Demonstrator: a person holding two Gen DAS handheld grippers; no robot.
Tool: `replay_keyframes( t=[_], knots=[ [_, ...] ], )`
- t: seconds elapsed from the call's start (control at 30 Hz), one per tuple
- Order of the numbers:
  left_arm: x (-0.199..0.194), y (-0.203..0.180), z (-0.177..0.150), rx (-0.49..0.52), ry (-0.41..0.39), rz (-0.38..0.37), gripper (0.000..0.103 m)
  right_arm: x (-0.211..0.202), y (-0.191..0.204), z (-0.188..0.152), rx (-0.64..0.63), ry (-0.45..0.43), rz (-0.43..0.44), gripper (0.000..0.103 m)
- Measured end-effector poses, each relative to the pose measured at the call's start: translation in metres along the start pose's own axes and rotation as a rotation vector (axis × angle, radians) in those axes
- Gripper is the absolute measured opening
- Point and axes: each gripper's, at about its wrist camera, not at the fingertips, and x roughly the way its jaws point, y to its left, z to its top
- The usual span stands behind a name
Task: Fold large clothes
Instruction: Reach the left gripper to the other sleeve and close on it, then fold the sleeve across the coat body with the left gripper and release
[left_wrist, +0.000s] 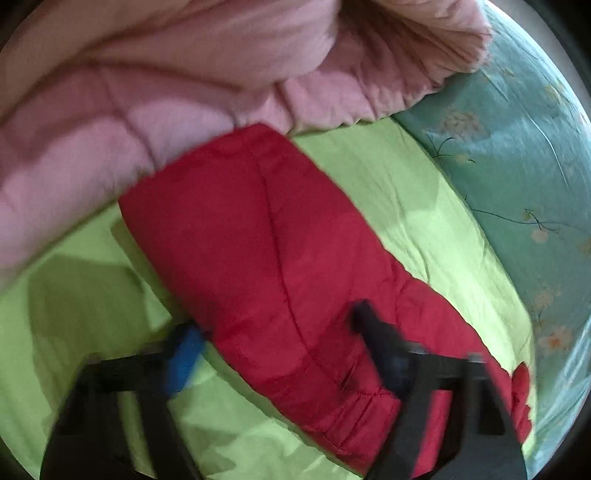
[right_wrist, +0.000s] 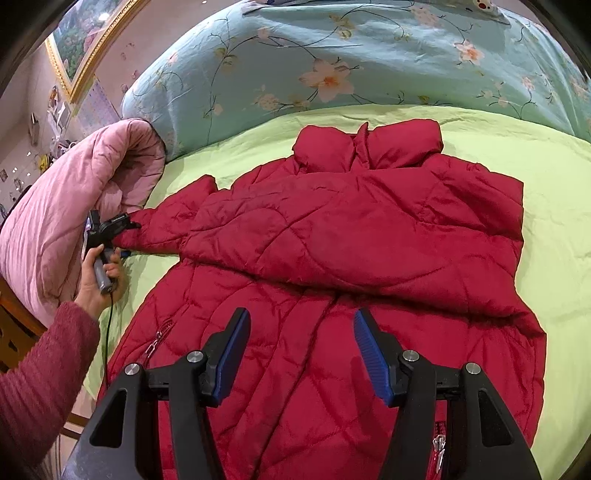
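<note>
Red jacket (right_wrist: 332, 258) lies spread on the green bed sheet (right_wrist: 554, 229). Left gripper (left_wrist: 273, 332) straddles its sleeve cuff (grip unclear, picture blurred); right gripper (right_wrist: 301, 354) hovers open, empty, above the hem.

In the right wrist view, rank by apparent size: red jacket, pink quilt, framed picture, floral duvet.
1. red jacket
2. floral duvet, cut off by the frame
3. pink quilt
4. framed picture, farthest away and partly cropped, so true size unsure

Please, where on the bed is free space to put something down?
Free: the green sheet right of the red jacket, and a strip between its collar and the floral quilt. Crowded: left side, where the sleeve meets the pink quilt.
</note>
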Motion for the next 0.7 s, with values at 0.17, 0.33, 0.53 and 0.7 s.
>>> replay_keyframes(
  t=[0.17,0.33,0.53,0.7],
  knots=[
    [-0.013,-0.017,-0.003,0.094,-0.041,0.002,0.008,0.006,-0.006,-0.004,0.025,0.030,0.003,0.060],
    [-0.051,-0.038,-0.014,0.168,-0.127,-0.055,0.006,0.003,-0.003,-0.007,0.018,0.027,0.021,0.060],
    [-0.095,-0.068,-0.041,0.254,-0.174,-0.172,0.006,-0.002,-0.002,-0.006,0.006,0.008,0.039,0.060],
    [-0.122,-0.097,-0.069,0.325,-0.170,-0.255,0.006,-0.001,-0.006,-0.005,0.019,0.006,0.051,0.060]
  ],
)
